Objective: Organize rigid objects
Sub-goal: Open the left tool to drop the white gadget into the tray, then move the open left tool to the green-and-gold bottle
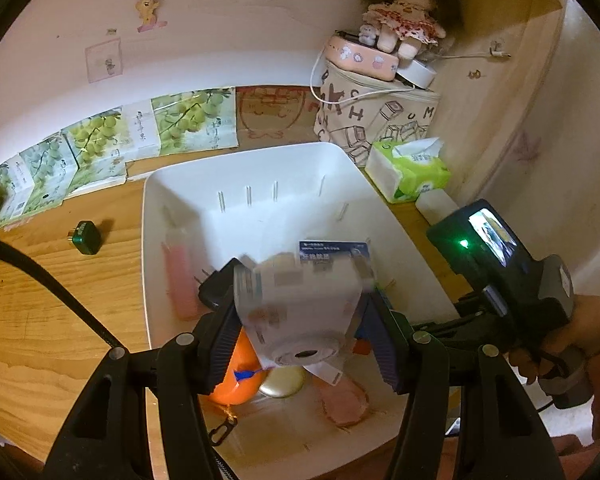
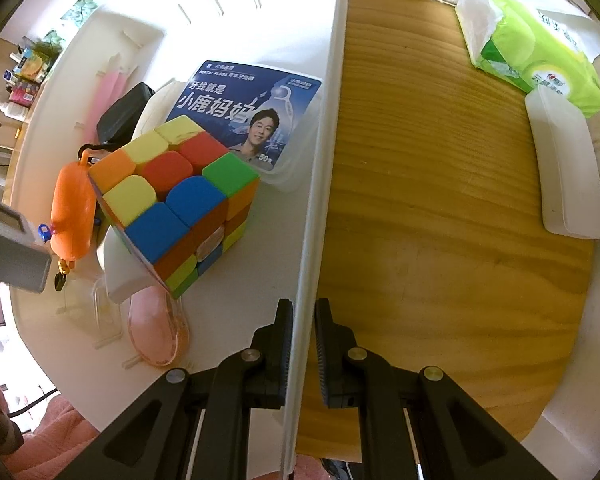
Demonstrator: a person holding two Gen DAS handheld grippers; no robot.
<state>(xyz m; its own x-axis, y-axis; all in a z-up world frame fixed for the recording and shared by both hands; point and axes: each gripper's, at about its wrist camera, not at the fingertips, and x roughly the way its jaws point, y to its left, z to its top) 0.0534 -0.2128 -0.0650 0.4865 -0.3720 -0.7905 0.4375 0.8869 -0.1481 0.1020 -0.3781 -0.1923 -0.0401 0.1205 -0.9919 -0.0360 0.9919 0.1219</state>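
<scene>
My left gripper (image 1: 300,304) is shut on a white instant camera (image 1: 300,320), lens toward me, above the white basket (image 1: 260,176). In the basket lie a colour cube (image 2: 176,200), a blue dental floss box (image 2: 248,112), an orange toy (image 2: 70,212), a pink case (image 2: 156,328), a black item (image 2: 124,114) and a gold round thing (image 1: 282,384). My right gripper (image 2: 303,320) points down and is shut on the basket's right wall (image 2: 324,160), one finger inside and one outside. A hand holds its handle (image 1: 556,320) at the basket's right.
On the wooden table (image 2: 440,240) right of the basket lie a green tissue pack (image 2: 540,52) and a white case (image 2: 568,168). A small green object (image 1: 86,237) sits to the basket's left. At the back stand grape boxes (image 1: 100,140) and a printed bag (image 1: 380,120) with a doll (image 1: 404,12) on top.
</scene>
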